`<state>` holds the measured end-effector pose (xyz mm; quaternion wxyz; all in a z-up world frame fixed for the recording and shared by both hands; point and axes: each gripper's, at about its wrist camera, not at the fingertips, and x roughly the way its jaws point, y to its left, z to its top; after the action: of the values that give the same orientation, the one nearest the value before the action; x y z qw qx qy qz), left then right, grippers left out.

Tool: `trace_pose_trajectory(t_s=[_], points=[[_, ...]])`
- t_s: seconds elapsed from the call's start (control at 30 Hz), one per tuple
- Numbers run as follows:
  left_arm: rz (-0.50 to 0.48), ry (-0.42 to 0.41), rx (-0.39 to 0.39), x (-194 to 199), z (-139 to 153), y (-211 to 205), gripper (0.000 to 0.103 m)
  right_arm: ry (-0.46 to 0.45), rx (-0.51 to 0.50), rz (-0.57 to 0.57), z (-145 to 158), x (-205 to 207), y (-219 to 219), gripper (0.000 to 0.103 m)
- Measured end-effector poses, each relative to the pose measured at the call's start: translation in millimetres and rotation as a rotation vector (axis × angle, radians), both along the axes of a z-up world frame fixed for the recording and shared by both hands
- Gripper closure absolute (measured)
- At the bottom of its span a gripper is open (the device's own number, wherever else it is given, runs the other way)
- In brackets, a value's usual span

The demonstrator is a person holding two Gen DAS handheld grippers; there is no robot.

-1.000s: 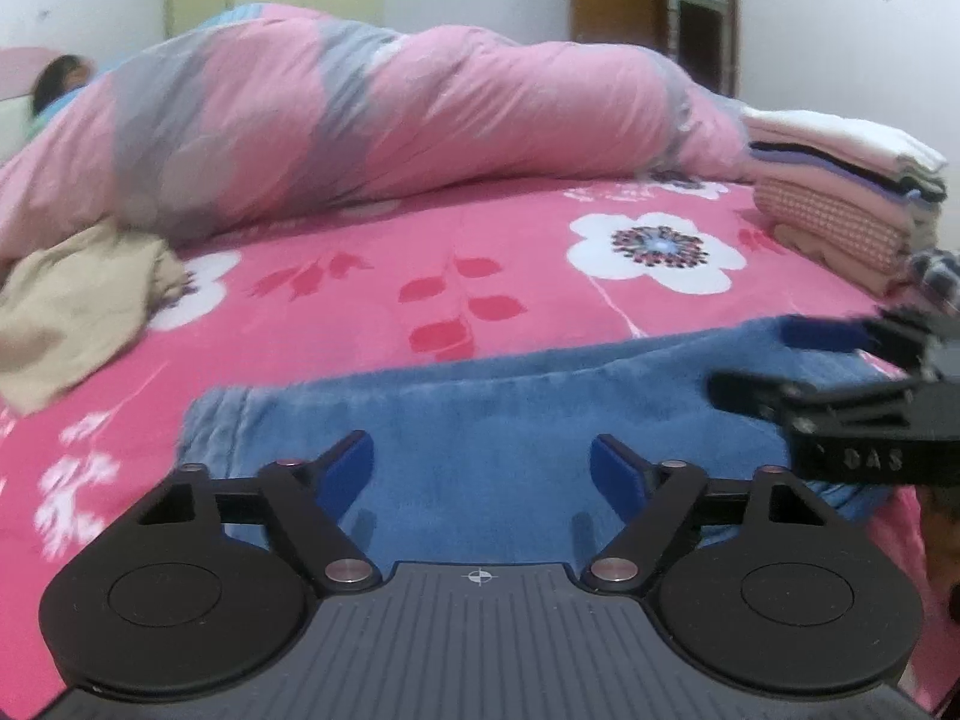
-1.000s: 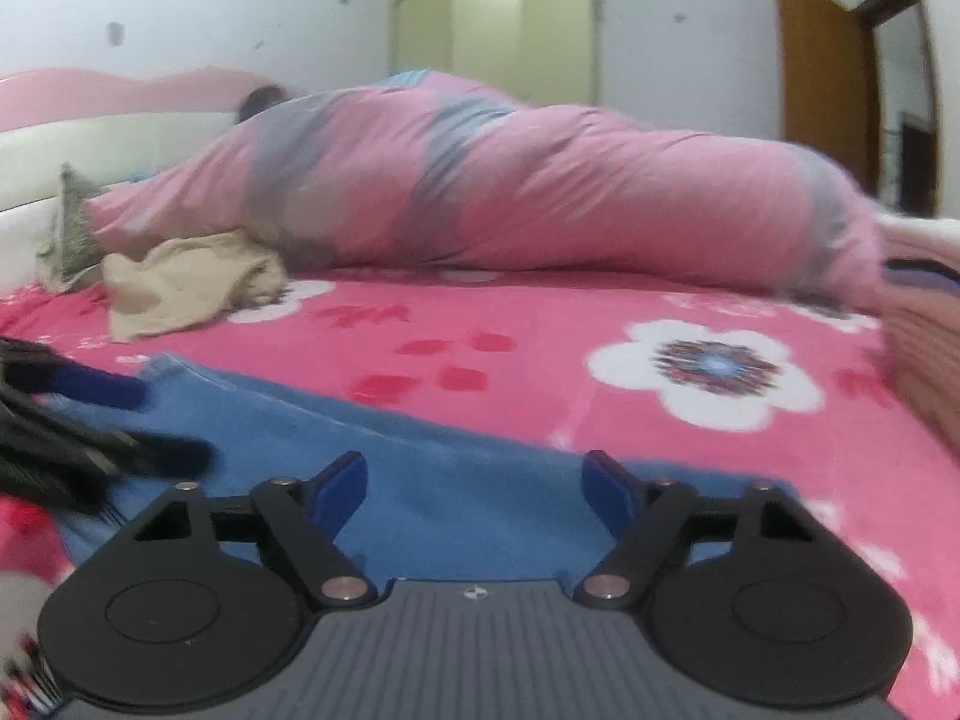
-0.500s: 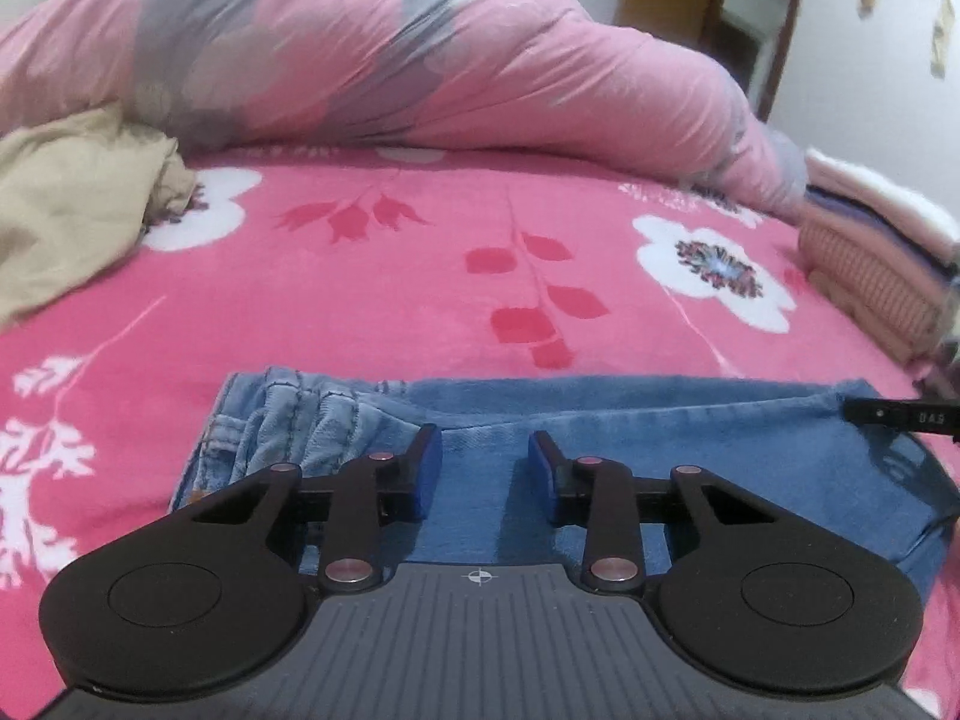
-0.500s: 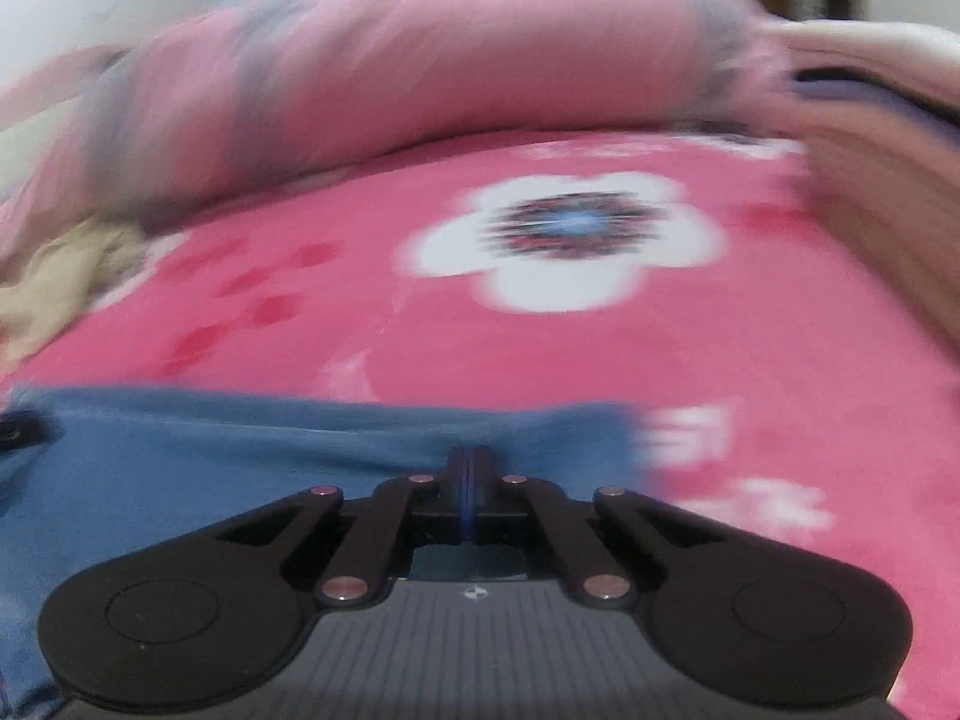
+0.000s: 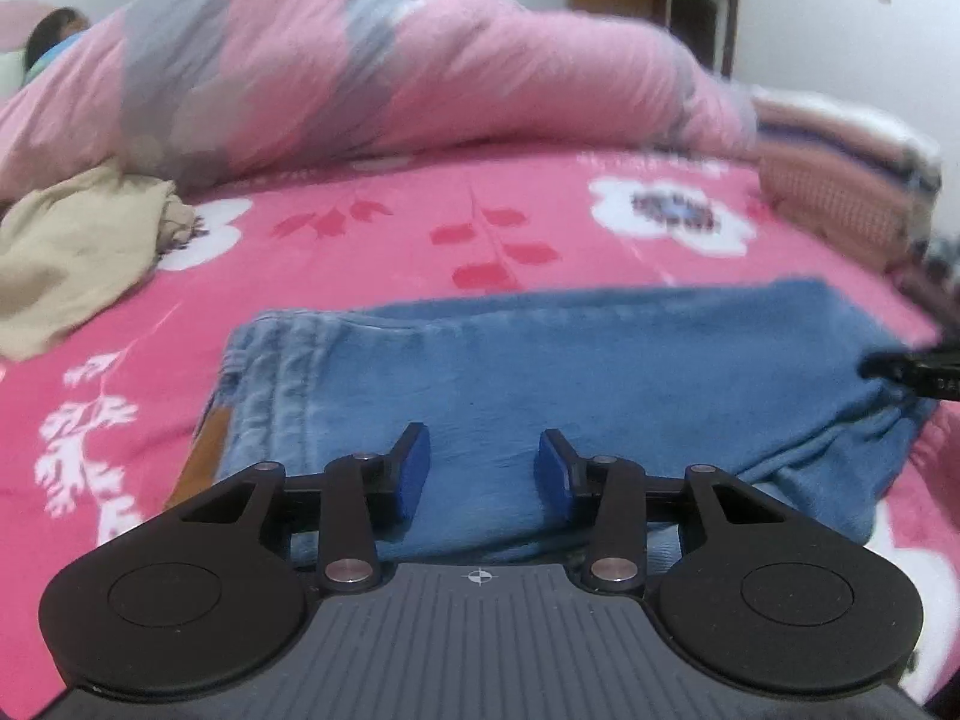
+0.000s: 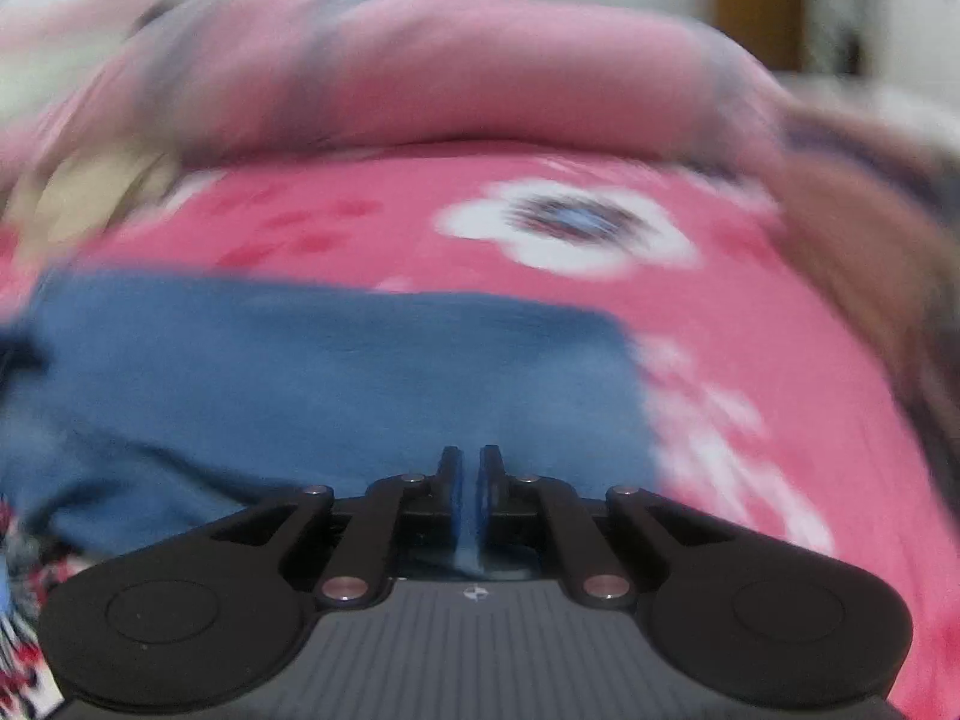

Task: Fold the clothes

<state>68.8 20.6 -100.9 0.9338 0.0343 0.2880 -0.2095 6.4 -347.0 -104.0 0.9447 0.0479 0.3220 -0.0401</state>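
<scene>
Blue jeans (image 5: 600, 372) lie folded lengthwise across the pink flowered bedsheet (image 5: 372, 252), waistband to the left. My left gripper (image 5: 483, 471) sits low over their near edge. Its jaws are opening, with denim lying between and under the blue pads (image 5: 414, 471), which do not press on it. In the blurred right wrist view, my right gripper (image 6: 471, 480) is shut on a fold of the jeans (image 6: 300, 372) at their near edge. The left wrist view shows the right gripper (image 5: 882, 367) pinching the jeans' right end, where the cloth is creased.
A rumpled pink and grey quilt (image 5: 372, 66) fills the back of the bed. A person's head (image 5: 57, 30) shows behind it at far left. A beige garment (image 5: 72, 252) lies at the left, and a stack of folded clothes (image 5: 840, 174) stands at the right.
Both grippers stood wide open a second ago. The right one has shut on the jeans' edge. The left one narrowed over the waistband end, then widened a little and shifted along the jeans.
</scene>
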Motion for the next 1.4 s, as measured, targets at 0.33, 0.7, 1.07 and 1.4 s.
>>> trace_pose_trajectory(t_s=[0.33,0.7,1.07,1.4], points=[[-0.361,-0.058,0.074,-39.7,-1.6,-69.2,0.052,-0.049,0.214,0.3,19.5,-42.1,67.8,0.094],[-0.333,-0.074,0.15,-30.5,-14.5,-85.3,0.054,0.011,0.144,0.332,-7.8,-16.3,95.5,0.095],[-0.365,-0.137,0.164,-39.6,-16.3,-85.7,0.066,-0.035,0.106,0.203,-24.7,-12.6,90.9,0.095],[-0.376,-0.172,0.124,-44.8,-14.3,-80.0,0.083,-0.083,0.23,0.285,-17.8,-25.6,86.9,0.094]])
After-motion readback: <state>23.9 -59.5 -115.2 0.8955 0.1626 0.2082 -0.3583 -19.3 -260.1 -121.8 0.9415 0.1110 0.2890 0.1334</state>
